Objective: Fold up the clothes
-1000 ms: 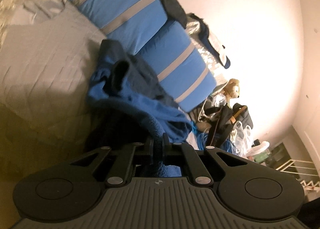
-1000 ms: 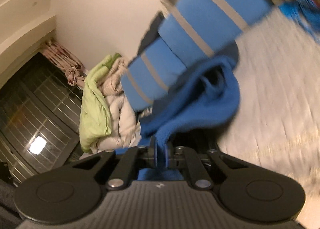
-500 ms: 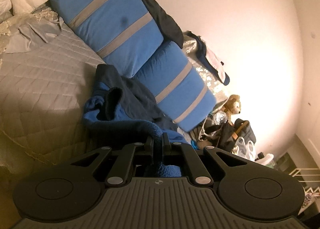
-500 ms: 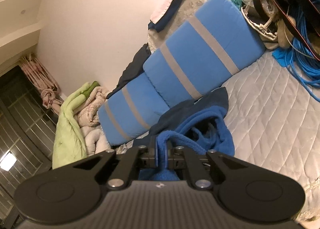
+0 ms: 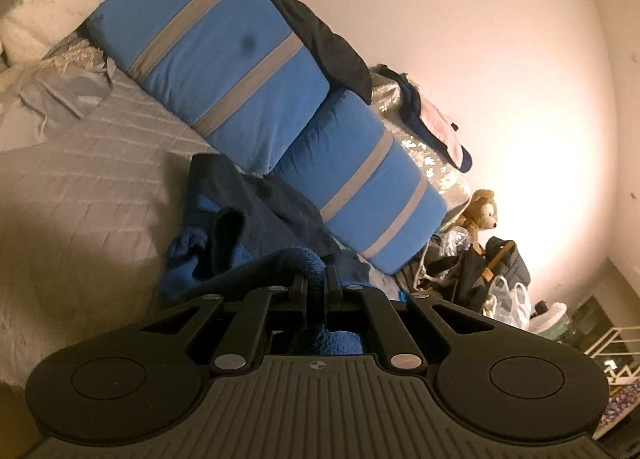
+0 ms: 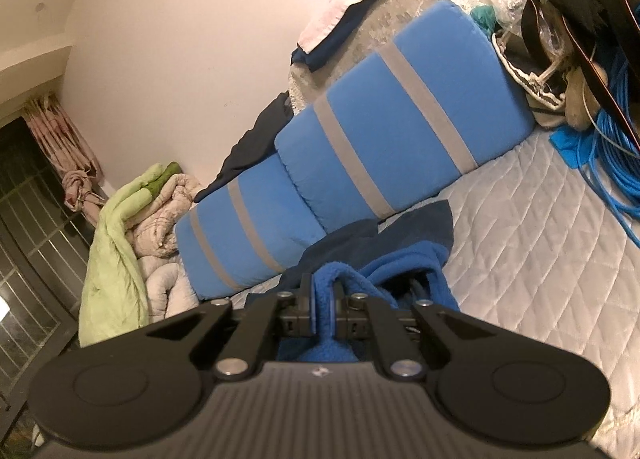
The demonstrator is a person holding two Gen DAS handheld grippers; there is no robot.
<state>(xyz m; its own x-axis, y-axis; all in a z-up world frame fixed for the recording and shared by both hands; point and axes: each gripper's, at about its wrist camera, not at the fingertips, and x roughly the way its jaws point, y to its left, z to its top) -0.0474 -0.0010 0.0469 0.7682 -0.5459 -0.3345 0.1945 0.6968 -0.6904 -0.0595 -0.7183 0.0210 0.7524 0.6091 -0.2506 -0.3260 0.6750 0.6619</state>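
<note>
Both grippers have risen over the last second with the fleece still pinched: the left gripper (image 5: 316,285) has its jaws clamped on a dark-blue fold of the fleece (image 5: 224,243), and the right gripper (image 6: 323,301) has its jaws clamped on a brighter blue edge of the same fleece (image 6: 404,259). More bed (image 5: 80,187) now shows under the cloth in both views and the right view has sharpened from blur, so the lift looks to be slowing. Judged meaning: garment is being picked up to spread or shake out, no fold made yet. Most of the fleece sits bunched mid-frame on the bed, against the striped pillows (image 5: 224,47). Hidden: the pinched edges below the jaws, the fleece's shape and sleeves, which part each gripper holds. Hands out of frame. Clutter at the right of the left view is too dim to sort.
</note>
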